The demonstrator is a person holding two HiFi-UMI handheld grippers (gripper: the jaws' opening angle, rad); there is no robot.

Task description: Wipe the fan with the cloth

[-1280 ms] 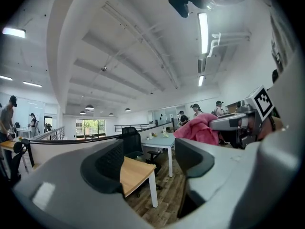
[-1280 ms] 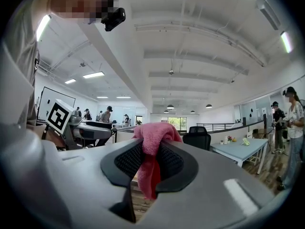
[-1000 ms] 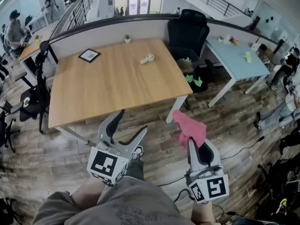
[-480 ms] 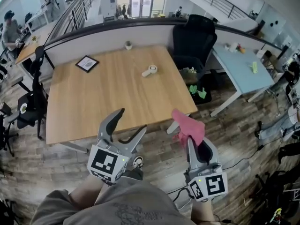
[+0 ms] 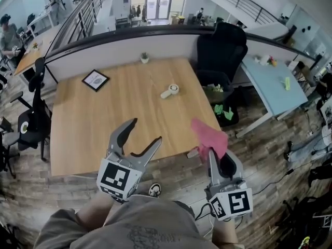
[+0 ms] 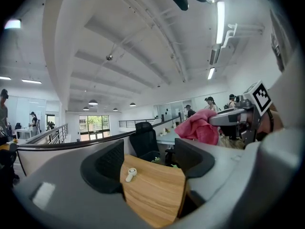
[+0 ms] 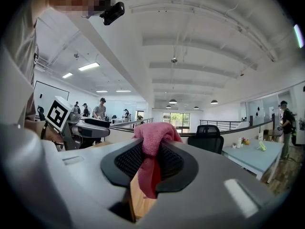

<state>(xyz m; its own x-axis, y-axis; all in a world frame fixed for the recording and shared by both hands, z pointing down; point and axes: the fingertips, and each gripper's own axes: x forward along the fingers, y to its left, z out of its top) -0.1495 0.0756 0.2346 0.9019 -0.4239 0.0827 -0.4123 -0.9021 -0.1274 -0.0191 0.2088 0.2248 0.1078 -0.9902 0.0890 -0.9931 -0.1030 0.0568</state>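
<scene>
A small white hand-held fan (image 5: 169, 91) lies on the wooden table (image 5: 104, 128), right of its middle; in the left gripper view the fan (image 6: 130, 174) shows between the jaws, far off. My left gripper (image 5: 146, 130) hangs open and empty above the table's near edge. To its right, my right gripper (image 5: 213, 153) is shut on a pink cloth (image 5: 209, 136), which bunches above the fingertips near the table's near right corner. In the right gripper view the cloth (image 7: 153, 147) is pinched between the pads and hangs down.
A framed picture (image 5: 95, 79) and a small plant pot (image 5: 144, 58) sit toward the table's back. A black office chair (image 5: 223, 48) stands at the far right corner, another chair (image 5: 32, 119) at the left. A light blue table (image 5: 275, 82) stands right. People work at distant desks.
The table has come nearer and lower in the head view. Both grippers now reach its near edge. The left stays open, the right keeps the cloth.
</scene>
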